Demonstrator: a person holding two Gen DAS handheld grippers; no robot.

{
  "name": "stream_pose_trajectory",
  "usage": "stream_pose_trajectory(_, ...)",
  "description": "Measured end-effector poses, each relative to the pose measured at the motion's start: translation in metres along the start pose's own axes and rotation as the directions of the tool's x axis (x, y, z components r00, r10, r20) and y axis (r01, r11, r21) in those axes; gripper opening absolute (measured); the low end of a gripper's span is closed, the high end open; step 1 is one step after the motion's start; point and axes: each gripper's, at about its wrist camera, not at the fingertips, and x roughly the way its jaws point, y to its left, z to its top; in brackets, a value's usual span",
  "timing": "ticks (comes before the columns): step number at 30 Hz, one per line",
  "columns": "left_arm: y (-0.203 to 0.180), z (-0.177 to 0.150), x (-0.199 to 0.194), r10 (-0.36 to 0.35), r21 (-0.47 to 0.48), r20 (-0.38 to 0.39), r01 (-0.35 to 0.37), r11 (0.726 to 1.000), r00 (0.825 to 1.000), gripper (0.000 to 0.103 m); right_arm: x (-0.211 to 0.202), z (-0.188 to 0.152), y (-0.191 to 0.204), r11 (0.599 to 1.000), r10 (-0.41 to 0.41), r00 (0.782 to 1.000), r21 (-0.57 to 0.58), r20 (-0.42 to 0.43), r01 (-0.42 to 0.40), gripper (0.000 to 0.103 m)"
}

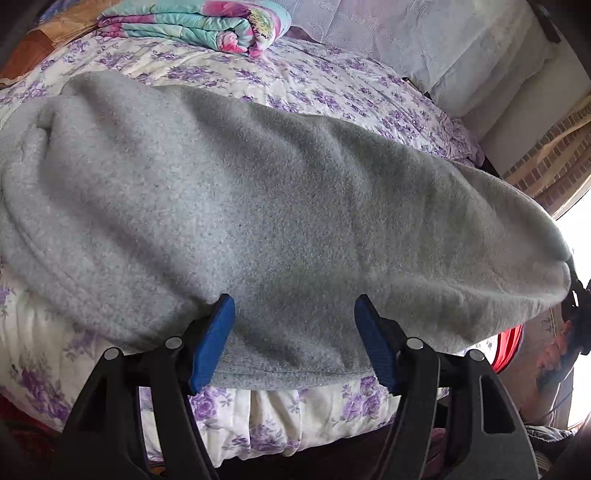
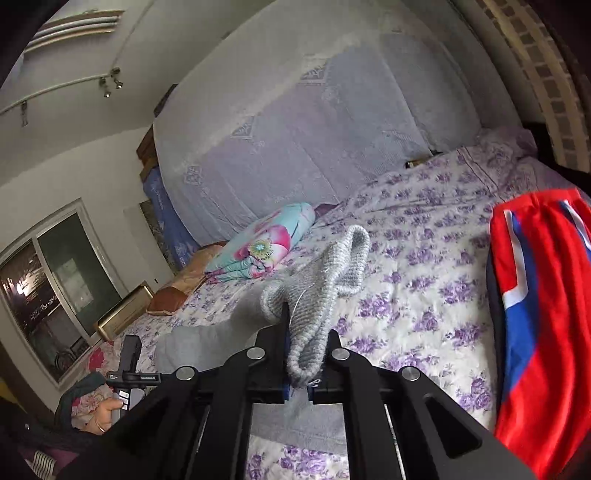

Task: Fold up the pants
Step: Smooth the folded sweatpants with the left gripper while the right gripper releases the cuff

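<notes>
Grey fleece pants (image 1: 240, 206) lie across the bed, filling most of the left wrist view. My left gripper (image 1: 295, 339) is open, its blue pads (image 1: 214, 343) on either side of the pants' near edge at the bed's front. My right gripper (image 2: 303, 347) is shut on the pants' ribbed grey cuff (image 2: 317, 295) and holds it raised above the bed. The rest of the pants (image 2: 207, 343) trails down to the left in that view.
The bed has a white quilt with purple flowers (image 2: 424, 288). A folded floral blanket (image 1: 207, 26) (image 2: 266, 243) lies at the far side. A red and blue garment (image 2: 539, 332) lies at the right. A lace-covered headboard (image 2: 314, 129) stands behind.
</notes>
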Motion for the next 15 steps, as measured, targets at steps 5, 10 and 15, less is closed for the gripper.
stream_pose_trajectory(5, 0.011, -0.008, -0.007, 0.009, -0.008, -0.003, -0.009, 1.000, 1.000, 0.061, 0.054, -0.074, -0.092, 0.966, -0.113, 0.948, 0.189, -0.296, 0.174, 0.007)
stream_pose_trajectory(10, 0.013, -0.016, -0.012, 0.036, 0.003, -0.021, -0.036, 0.999, 0.999, 0.058, 0.039, -0.093, -0.100, 0.963, -0.125, 0.957, 0.201, -0.262, 0.181, 0.031)
stream_pose_trajectory(15, 0.007, -0.025, -0.015, 0.088, 0.013, -0.033, -0.087, 0.996, 0.996, 0.058, 0.003, -0.056, -0.083, 0.954, -0.260, 0.957, 0.120, -0.131, 0.276, 0.036)
